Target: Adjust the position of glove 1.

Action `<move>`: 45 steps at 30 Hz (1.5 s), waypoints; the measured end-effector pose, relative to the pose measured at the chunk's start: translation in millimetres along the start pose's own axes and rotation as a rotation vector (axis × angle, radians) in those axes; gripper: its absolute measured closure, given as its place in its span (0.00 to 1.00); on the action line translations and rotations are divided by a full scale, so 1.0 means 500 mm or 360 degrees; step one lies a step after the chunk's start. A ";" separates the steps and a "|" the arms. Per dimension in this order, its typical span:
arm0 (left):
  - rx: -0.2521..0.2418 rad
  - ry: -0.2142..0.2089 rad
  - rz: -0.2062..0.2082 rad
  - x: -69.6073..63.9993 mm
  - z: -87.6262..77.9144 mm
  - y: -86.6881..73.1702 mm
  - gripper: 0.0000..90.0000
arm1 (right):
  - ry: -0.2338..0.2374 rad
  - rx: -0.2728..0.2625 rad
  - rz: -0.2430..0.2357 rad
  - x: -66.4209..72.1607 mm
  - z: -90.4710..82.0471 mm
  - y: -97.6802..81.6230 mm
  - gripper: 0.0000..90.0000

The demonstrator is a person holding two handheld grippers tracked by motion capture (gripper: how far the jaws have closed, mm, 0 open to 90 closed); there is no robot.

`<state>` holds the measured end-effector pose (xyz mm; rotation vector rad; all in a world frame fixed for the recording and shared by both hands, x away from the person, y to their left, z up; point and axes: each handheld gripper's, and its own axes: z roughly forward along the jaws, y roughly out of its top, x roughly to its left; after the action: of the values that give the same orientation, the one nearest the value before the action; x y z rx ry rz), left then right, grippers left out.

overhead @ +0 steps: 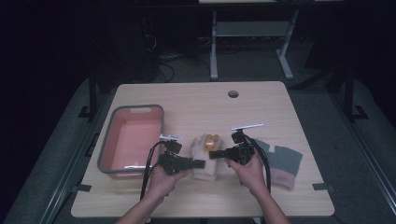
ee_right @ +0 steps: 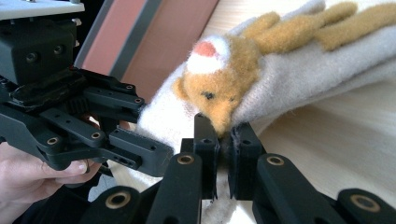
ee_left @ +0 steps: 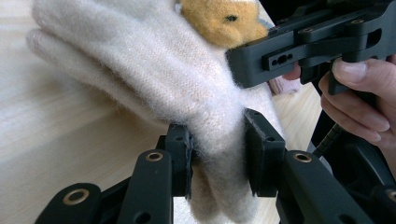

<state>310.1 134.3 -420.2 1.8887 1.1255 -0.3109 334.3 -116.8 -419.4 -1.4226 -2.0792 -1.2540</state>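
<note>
You are working in what is looking like a lab or test room set up for recording, not a home. A plain light-wood table (overhead: 261,107) with a cable hole (overhead: 233,94) near its far edge is standing on grey carpet (overhead: 322,116), and dark tape marks (overhead: 322,186) are sitting at its lower corners. At the top centre of the high view, the white metal legs of another desk (overhead: 214,51) are showing, with loose cables (overhead: 163,63) trailing over the floor at the upper left. The surroundings are lying in darkness, while the table alone is being lit.
</note>
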 end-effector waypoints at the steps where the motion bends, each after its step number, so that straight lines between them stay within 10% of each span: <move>1: 0.0000 0.0000 0.0000 0.000 0.000 0.000 0.73 | 0.0000 0.0000 0.0000 0.000 0.000 0.000 0.93; 45: -0.0126 -0.0013 0.0083 0.002 -0.141 0.090 0.74 | 0.0062 -0.0047 -0.0163 0.120 -0.006 0.127 0.93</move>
<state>331.7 181.9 -354.8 1.8422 1.0664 -0.2409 361.9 -76.6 -346.7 -1.3080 -2.1403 -1.3460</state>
